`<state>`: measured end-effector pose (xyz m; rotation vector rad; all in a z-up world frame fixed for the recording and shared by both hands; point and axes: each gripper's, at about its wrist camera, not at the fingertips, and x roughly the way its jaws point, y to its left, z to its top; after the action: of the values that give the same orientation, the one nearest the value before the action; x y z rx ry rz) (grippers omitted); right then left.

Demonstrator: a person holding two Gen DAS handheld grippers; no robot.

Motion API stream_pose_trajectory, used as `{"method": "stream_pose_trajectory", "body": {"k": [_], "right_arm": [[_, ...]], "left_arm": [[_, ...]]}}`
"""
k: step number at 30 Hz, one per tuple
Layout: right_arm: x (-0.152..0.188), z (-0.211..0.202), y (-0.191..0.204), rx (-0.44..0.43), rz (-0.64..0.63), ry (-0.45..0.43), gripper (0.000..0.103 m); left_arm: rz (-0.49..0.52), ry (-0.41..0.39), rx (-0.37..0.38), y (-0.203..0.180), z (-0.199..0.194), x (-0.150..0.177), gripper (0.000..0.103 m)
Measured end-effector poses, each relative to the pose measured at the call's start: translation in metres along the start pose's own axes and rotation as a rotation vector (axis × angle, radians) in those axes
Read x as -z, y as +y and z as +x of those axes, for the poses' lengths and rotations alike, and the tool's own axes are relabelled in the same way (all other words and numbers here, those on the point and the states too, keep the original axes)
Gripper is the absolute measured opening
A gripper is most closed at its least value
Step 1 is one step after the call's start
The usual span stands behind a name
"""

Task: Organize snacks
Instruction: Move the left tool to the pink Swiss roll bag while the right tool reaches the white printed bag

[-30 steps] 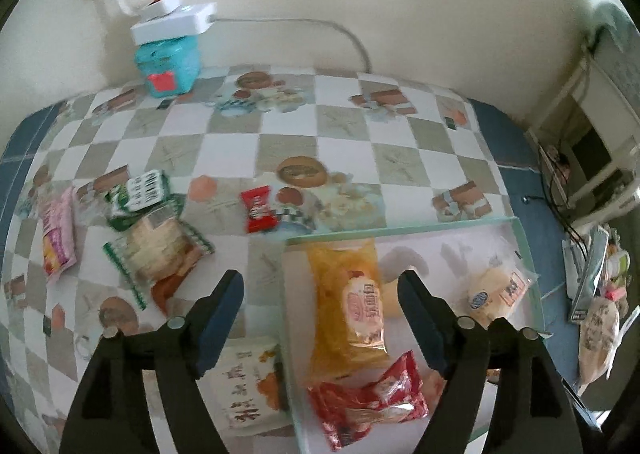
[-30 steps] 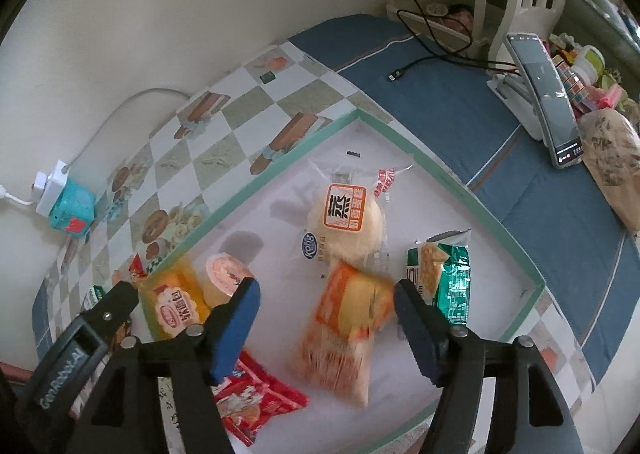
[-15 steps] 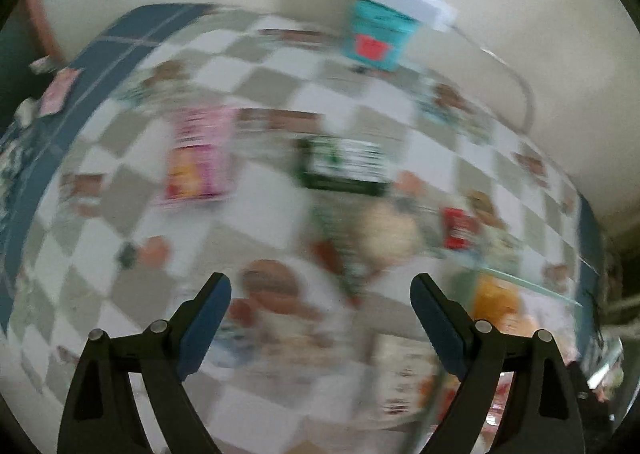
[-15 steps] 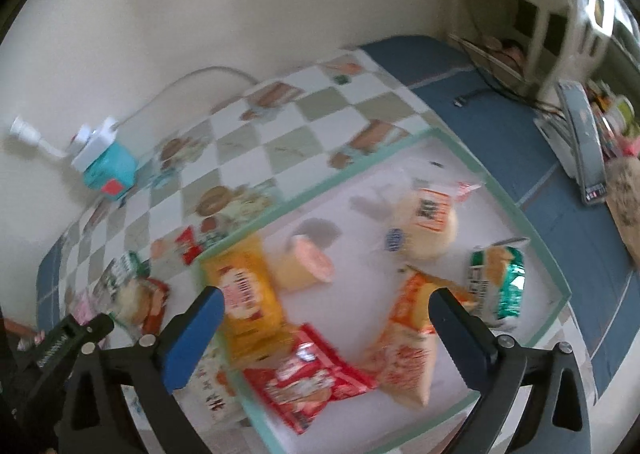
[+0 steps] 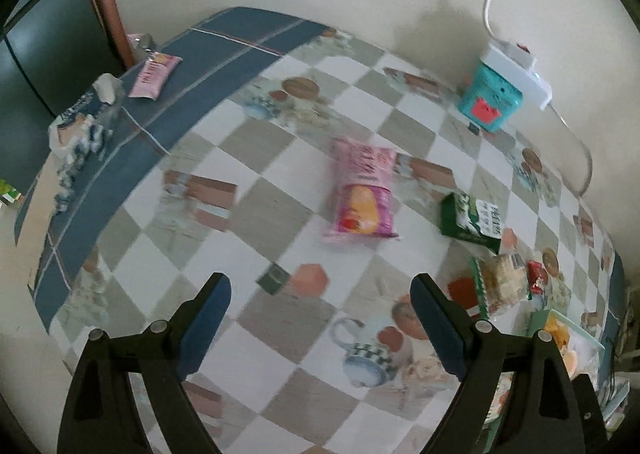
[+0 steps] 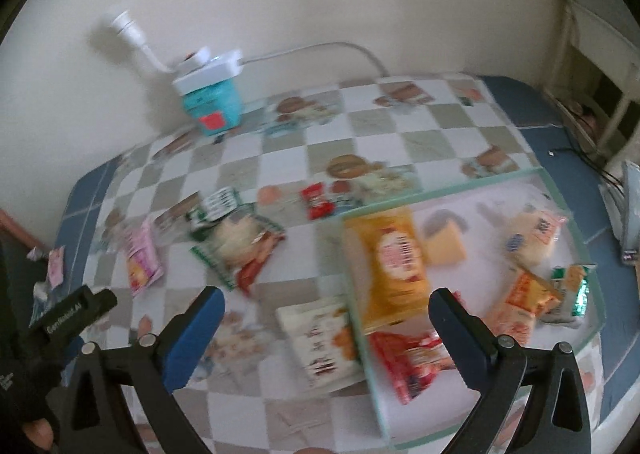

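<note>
Snack packets lie on a checkered tablecloth. In the left wrist view a pink packet point(image 5: 362, 194) lies ahead, with a green packet point(image 5: 472, 218) and a clear cake packet point(image 5: 502, 284) to its right. My left gripper point(image 5: 320, 326) is open and empty above the cloth. In the right wrist view a white tray point(image 6: 582, 238) with a green rim holds several packets, among them a yellow one point(image 6: 394, 262) and a red one point(image 6: 412, 358). A white packet point(image 6: 320, 334) lies just left of the tray. My right gripper point(image 6: 326, 330) is open and empty above it.
A teal box with a white power strip point(image 5: 494, 102) stands against the wall. A small red candy point(image 6: 316, 200) lies behind the tray. A pink wrapper point(image 5: 154, 74) and a crumpled bag point(image 5: 80, 126) lie at the table's far left corner. My left gripper's body point(image 6: 60, 314) shows at lower left.
My left gripper has swung left, away from the tray, and now faces the pink packet. My right gripper has pulled back and left from over the tray; both views are blurred by motion.
</note>
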<state>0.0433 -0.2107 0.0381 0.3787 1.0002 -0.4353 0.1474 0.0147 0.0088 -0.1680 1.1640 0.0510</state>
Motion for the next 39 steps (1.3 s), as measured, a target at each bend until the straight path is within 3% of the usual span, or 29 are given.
{"method": "stream_pose_trajectory", "body": {"k": [7,19,25,39], "right_arm": [[0.013,0.005,0.036,-0.053,-0.06,0.044,0.103],[0.035,0.021,0.079,-0.051,-0.149,0.097,0.103],[0.047,0.034,0.09,-0.041,-0.178,0.139,0.103],[0.052,0.059,0.073,0.01,-0.153,0.207,0.103]], "left_arm": [[0.01,-0.045,-0.036,0.027,-0.012,-0.002,0.092],[-0.016,-0.026,-0.128,0.084,-0.001,0.0,0.092],[-0.031,-0.012,-0.107,0.094,0.002,-0.002,0.092],[0.08,0.027,-0.046,0.072,0.014,-0.002,0.092]]}}
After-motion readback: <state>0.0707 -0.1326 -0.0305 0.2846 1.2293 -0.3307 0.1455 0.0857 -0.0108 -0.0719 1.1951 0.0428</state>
